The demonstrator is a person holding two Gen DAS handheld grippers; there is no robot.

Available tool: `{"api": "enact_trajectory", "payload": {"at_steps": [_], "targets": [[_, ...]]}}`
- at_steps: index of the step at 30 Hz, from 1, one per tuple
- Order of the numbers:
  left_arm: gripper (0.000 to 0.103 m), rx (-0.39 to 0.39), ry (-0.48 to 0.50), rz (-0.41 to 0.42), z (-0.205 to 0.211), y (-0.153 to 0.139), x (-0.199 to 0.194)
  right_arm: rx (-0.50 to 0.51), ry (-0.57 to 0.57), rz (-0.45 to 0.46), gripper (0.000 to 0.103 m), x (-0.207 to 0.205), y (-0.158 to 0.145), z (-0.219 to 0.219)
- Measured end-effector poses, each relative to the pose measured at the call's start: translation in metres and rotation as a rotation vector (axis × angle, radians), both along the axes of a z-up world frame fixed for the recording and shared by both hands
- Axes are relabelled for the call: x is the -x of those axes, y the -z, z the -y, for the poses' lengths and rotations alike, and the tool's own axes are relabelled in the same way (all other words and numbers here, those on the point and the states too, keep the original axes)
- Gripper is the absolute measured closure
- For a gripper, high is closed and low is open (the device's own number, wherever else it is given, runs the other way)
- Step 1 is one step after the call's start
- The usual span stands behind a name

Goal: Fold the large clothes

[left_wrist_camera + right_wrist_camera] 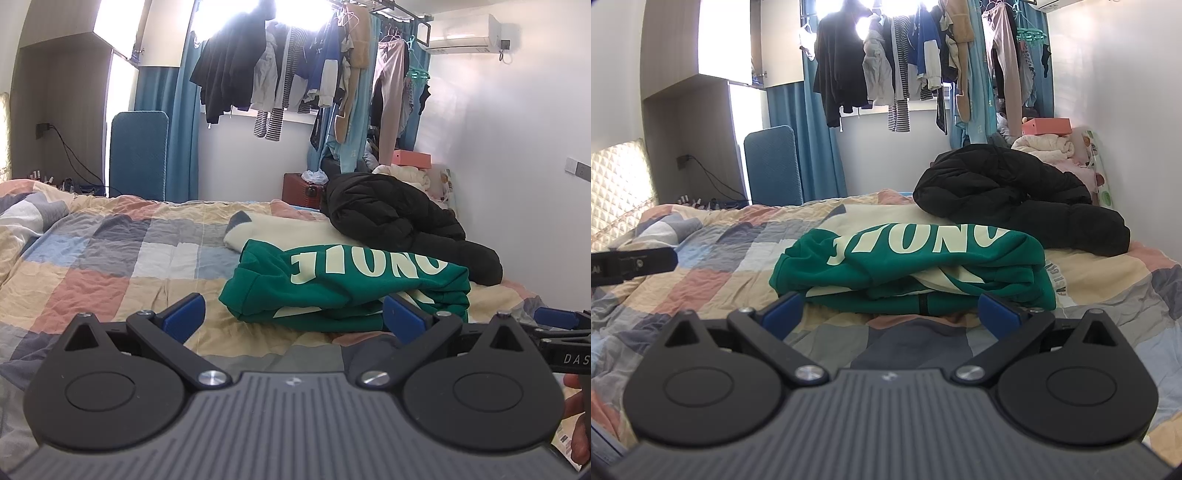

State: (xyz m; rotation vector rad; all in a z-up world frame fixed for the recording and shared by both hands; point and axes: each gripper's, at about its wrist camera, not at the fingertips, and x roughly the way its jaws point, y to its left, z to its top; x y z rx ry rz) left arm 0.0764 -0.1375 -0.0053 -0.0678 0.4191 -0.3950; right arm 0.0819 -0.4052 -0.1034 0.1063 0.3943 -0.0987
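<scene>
A green sweatshirt (343, 284) with large cream letters lies folded into a thick bundle on the checked bedspread (110, 258). It also shows in the right wrist view (912, 266). My left gripper (295, 314) is open and empty, just short of the bundle's near left side. My right gripper (892, 310) is open and empty, its blue pads level with the bundle's near edge. A cream garment (280, 229) lies flat behind the sweatshirt. A black puffer jacket (399, 218) lies crumpled behind it to the right; it also shows in the right wrist view (1015, 192).
Clothes hang on a rack (295, 74) before the window at the back. A blue padded board (138, 155) leans by the curtain. A red case (301, 190) and a pile with a pink box (412, 158) sit at the back right. The wall runs along the right.
</scene>
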Motion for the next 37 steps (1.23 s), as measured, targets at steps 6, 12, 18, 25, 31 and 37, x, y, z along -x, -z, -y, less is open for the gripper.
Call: {"api": "enact_trajectory", "payload": {"at_steps": [6, 12, 18, 25, 31, 37], "targets": [[0.0, -0.001, 0.0, 0.001, 0.0011, 0.0001, 0.0009, 0.0, 0.001, 0.0, 0.0, 0.0001, -0.0001, 0.0], [0.0, 0.003, -0.003, -0.001, -0.0005, -0.0005, 0.0018, 0.001, 0.0, -0.001, 0.0, -0.0003, -0.0003, 0.0008], [0.0, 0.0, 0.0, 0.003, -0.0022, -0.0005, 0.0019, 0.0, -0.003, -0.002, 0.0, 0.0002, -0.0003, 0.0007], [0.0, -0.019, 0.011, 0.016, -0.002, -0.0014, 0.0037, -0.001, -0.006, -0.007, 0.0, -0.0013, 0.0021, 0.0021], [0.0, -0.021, 0.013, 0.017, -0.0009, -0.001, 0.0045, 0.0, -0.005, -0.006, 0.0, -0.0009, 0.0017, 0.0023], [0.0, -0.02, 0.006, 0.017, -0.002, -0.0016, 0.0033, 0.0, -0.007, -0.005, 0.0, -0.0008, 0.003, 0.0032]]}}
